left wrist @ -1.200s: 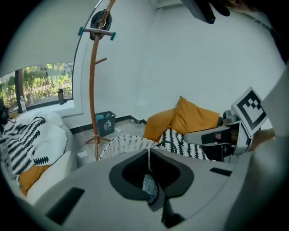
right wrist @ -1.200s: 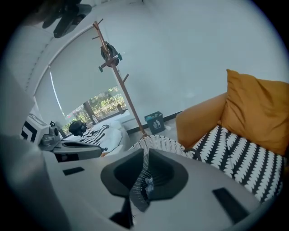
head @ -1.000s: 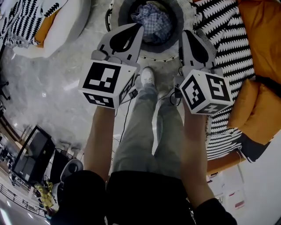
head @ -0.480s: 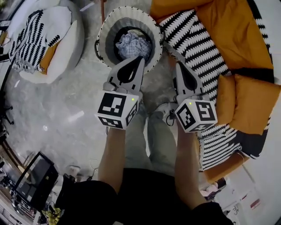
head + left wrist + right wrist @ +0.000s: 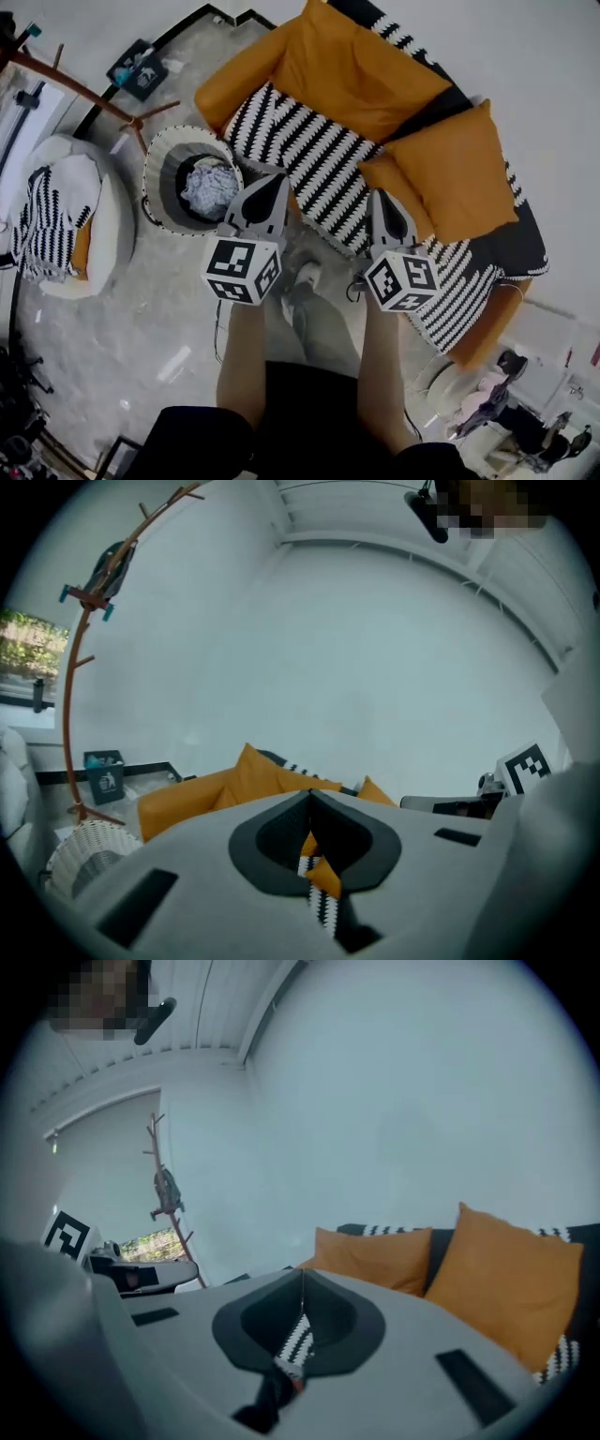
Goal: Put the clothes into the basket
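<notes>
Two shut, empty grippers held out over the floor, with one filled basket beyond them.

Nearest, two forearms (image 5: pixel 246 361) are seen stretched forward side by side, each ending in one marker cube (image 5: pixel 242 270). The left gripper (image 5: pixel 279 178) and the right gripper (image 5: pixel 379 194) are held parallel and pointed almost level, tipped slightly down; the jaws of both are pressed together and nothing is gripped. Past the left gripper, one round basket (image 5: pixel 159 155) is set on the floor, and one heap of clothes (image 5: pixel 208 187) is contained in it. Just beside the basket, one orange sofa (image 5: pixel 347 66) is draped with one striped blanket (image 5: pixel 309 155) and two orange cushions (image 5: pixel 459 169) are propped on it. Well to the left, one pale armchair (image 5: pixel 112 220) and one coat stand (image 5: pixel 94 94) are seen.
</notes>
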Demonstrator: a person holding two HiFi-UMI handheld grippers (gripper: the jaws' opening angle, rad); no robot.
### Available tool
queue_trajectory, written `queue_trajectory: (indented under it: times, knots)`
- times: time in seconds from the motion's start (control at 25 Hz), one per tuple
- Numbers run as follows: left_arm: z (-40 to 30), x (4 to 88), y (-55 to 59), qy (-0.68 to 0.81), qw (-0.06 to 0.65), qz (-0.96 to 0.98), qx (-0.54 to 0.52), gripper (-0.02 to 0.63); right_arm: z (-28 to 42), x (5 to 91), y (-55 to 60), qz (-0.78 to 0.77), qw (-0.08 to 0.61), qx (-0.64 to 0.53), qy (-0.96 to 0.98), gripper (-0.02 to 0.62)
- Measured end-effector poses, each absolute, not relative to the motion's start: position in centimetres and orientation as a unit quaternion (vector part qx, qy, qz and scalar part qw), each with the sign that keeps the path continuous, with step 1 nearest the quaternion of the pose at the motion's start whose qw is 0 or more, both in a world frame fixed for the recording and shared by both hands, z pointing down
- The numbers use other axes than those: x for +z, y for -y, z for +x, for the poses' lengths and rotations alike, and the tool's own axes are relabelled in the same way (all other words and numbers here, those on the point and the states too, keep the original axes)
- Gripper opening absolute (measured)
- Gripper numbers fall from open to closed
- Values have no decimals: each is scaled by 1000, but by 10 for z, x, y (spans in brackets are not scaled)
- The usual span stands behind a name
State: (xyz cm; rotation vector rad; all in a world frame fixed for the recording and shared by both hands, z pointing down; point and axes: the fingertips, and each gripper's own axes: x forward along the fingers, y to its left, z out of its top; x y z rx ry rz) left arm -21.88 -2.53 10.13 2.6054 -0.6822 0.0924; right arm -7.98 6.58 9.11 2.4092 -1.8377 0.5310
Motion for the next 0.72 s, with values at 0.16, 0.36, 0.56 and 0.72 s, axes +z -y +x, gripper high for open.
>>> queue_trajectory:
  times: [0.16,0.36,0.56,0.72]
  knots:
    - [-149,52,-16,184,219,958,26,9,-16,43,-133,841,0,153,519,12]
    - [-66,-15,-74,51,238,970,8,9,34,-25,-216,909,30,72,410,12]
    - [-8,-96,-123,-26,171,985,-14,9,69,-107,-271,933,-4,11,358,12]
    - [17,-133,-162,-12,95,995,-1,9,79,-143,-307,934,-23,-3,357,12]
